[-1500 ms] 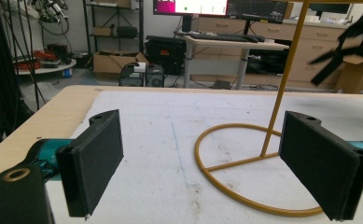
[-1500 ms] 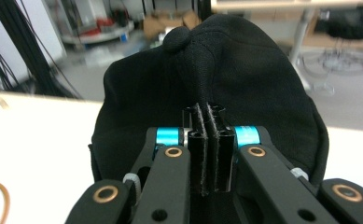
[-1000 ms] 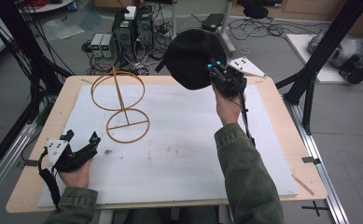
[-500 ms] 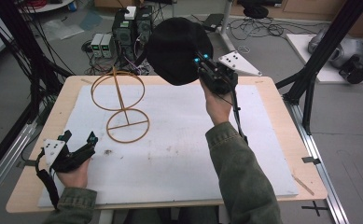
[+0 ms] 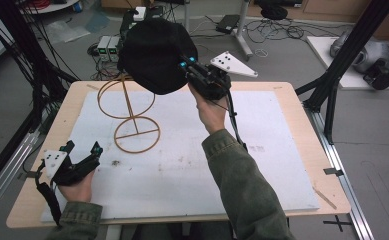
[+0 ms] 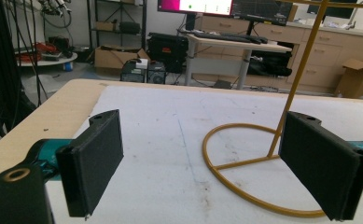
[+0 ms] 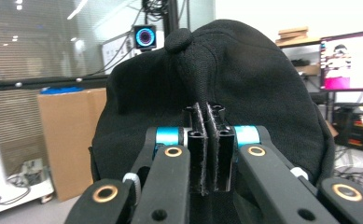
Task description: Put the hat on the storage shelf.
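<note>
Black cap [image 5: 157,47] hangs in the air over the table's far edge, just up and right of the wire stand's top ring [image 5: 125,97]. Your right gripper [image 5: 188,65] is clamped tight on its fabric, so move it down-left to the ring. Left gripper [image 5: 84,155] rests wide open w/ nothing in it at the near-left corner, farther from the ring.

1. Your wooden table [image 5: 309,145] carries a white mat [image 5: 182,170] that covers most of its top – bare wood shows along the edges.
2. On the mat you have a small dark speck [image 5: 115,162] near the front left.
3. Beyond the table's far edge, two small grey boxes [image 5: 108,47] sit side by side on the floor, with loose cables [image 5: 267,30] farther right.
4. A black frame post [image 5: 349,50] slants up at your right.
5. Across the room stand a desk [image 6: 235,46] with a monitor [image 6: 216,7], and a cardboard box [image 6: 111,56] on the floor.
</note>
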A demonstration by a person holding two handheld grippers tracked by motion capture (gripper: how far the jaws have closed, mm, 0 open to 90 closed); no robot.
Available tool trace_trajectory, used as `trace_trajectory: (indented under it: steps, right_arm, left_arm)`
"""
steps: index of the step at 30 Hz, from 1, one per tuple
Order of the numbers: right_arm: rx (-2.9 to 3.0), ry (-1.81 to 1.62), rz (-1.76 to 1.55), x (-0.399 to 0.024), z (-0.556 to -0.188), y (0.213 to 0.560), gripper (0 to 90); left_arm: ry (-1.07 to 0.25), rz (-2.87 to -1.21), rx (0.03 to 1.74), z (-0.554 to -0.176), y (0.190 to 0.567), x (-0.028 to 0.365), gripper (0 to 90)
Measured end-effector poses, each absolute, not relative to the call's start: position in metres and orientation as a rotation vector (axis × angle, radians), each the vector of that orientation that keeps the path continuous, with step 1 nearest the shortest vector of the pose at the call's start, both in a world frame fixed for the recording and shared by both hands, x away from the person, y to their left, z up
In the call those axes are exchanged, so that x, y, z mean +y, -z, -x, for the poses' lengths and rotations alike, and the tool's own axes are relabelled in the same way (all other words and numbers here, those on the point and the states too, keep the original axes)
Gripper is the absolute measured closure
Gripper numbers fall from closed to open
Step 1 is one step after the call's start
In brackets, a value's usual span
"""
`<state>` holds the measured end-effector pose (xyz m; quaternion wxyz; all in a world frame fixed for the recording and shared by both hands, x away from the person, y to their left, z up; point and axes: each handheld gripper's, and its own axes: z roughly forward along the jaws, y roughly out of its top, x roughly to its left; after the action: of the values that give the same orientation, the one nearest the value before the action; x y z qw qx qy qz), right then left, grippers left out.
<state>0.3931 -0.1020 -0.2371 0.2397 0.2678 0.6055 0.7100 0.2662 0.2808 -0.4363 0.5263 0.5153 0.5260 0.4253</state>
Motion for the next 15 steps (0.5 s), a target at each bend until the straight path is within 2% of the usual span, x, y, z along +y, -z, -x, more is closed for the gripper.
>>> trace_trajectory:
  steps: [15]
  right_arm:
    - [1.717,-2.069,-0.684,-0.055,-0.398,0.242,88.2]
  left_arm:
    - [-1.025,-1.216,1.276,-0.262,0.436,0.288,14.1]
